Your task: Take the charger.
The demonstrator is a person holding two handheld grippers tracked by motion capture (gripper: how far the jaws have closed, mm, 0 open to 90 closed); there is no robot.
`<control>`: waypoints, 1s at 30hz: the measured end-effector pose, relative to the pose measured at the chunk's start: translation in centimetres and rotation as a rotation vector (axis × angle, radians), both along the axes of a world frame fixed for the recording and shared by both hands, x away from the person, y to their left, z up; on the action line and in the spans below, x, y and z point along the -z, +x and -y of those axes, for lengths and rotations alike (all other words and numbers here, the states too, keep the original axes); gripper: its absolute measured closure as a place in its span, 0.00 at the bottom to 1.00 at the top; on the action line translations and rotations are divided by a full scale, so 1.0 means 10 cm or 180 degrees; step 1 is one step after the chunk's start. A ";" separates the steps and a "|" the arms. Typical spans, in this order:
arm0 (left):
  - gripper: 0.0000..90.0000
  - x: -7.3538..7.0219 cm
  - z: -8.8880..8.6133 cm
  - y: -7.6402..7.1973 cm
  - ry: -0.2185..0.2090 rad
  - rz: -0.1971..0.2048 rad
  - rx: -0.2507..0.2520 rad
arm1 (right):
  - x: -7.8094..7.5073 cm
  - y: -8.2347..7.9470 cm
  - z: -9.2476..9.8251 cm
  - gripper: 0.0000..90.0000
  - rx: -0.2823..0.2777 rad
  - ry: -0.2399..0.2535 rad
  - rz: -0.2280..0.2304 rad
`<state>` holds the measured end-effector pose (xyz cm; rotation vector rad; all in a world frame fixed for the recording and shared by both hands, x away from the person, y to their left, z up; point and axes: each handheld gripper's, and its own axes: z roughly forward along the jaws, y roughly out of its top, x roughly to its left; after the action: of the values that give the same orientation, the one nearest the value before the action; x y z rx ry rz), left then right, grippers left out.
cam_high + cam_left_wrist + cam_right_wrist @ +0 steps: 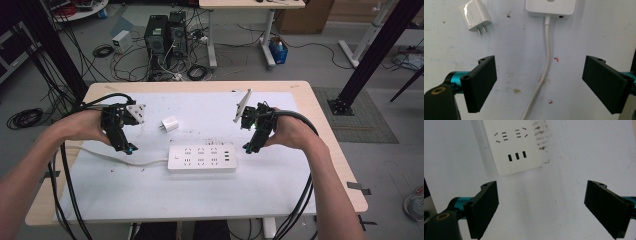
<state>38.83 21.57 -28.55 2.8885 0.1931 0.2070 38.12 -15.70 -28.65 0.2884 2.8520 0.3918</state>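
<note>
The left hand-held gripper [129,148] hovers at the left of the high view, jaws wide with nothing between them. The white charger plug [170,124] lies on the counter [150,195] just above centre, near it but apart. The white power strip [201,158] sits at the middle, its cord [120,159] trailing left. The right hand-held gripper [248,147] hangs just right of the strip, jaws also wide and empty.
</note>
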 end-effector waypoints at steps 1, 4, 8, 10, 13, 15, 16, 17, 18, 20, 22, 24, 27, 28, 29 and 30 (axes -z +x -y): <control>0.14 0.00 0.00 0.00 -0.0021 -0.0002 -0.0016 | 0.00 0.00 0.00 0.13 0.0008 -0.0002 -0.0012; 0.14 0.00 0.01 0.01 -0.0030 0.0010 -0.0038 | 0.02 0.01 0.01 0.13 0.0020 -0.0003 -0.0006; 0.14 0.07 0.01 0.04 -0.0083 0.0039 -0.0094 | 0.05 0.02 0.03 0.13 0.0044 0.0032 0.0012; 0.14 0.11 0.00 0.07 -0.0110 0.0035 -0.0140 | 0.07 0.03 0.03 0.13 0.0059 0.0030 0.0010; 0.14 0.15 -0.01 0.11 -0.0178 0.0029 -0.0223 | 0.09 0.03 0.02 0.13 0.0053 0.0023 -0.0007; 0.14 0.21 -0.03 0.19 -0.0299 0.0008 -0.0334 | 0.10 0.03 0.01 0.13 0.0066 0.0011 0.0008; 0.14 0.21 -0.03 0.19 -0.0299 0.0008 -0.0334 | 0.10 0.03 0.00 0.13 0.0070 0.0012 0.0010; 0.14 0.23 -0.03 0.22 -0.0339 0.0004 -0.0383 | 0.10 0.03 0.00 0.13 0.0083 0.0024 0.0026; 0.14 0.25 -0.03 0.25 -0.0386 0.0001 -0.0432 | 0.10 0.03 0.00 0.13 0.0083 0.0024 0.0026; 0.14 0.29 -0.03 0.32 -0.0492 0.0014 -0.0561 | 0.09 0.02 0.00 0.13 0.0098 0.0037 0.0063; 0.14 0.33 -0.03 0.41 -0.0613 0.0038 -0.0704 | 0.08 0.02 0.00 0.13 0.0121 0.0059 0.0089; 0.14 0.37 -0.03 0.49 -0.0708 0.0089 -0.0856 | 0.08 0.00 0.00 0.13 0.0143 0.0074 0.0102; 0.14 0.46 -0.02 0.60 -0.0885 0.0135 -0.1002 | 0.08 -0.01 0.02 0.13 0.0179 0.0160 0.0104; 0.14 0.49 -0.01 0.64 -0.0933 0.0139 -0.1042 | 0.08 -0.02 0.03 0.13 0.0186 0.0173 0.0113; 0.14 0.52 0.00 0.67 -0.0975 0.0148 -0.1082 | 0.09 -0.02 0.04 0.13 0.0186 0.0181 0.0120; 0.14 0.56 0.01 0.71 -0.0989 0.0183 -0.1124 | 0.09 -0.03 0.04 0.13 0.0203 0.0179 0.0120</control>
<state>45.92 21.45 -34.13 2.5183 0.6634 0.2923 37.80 -16.12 -29.54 0.3774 2.7906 0.4604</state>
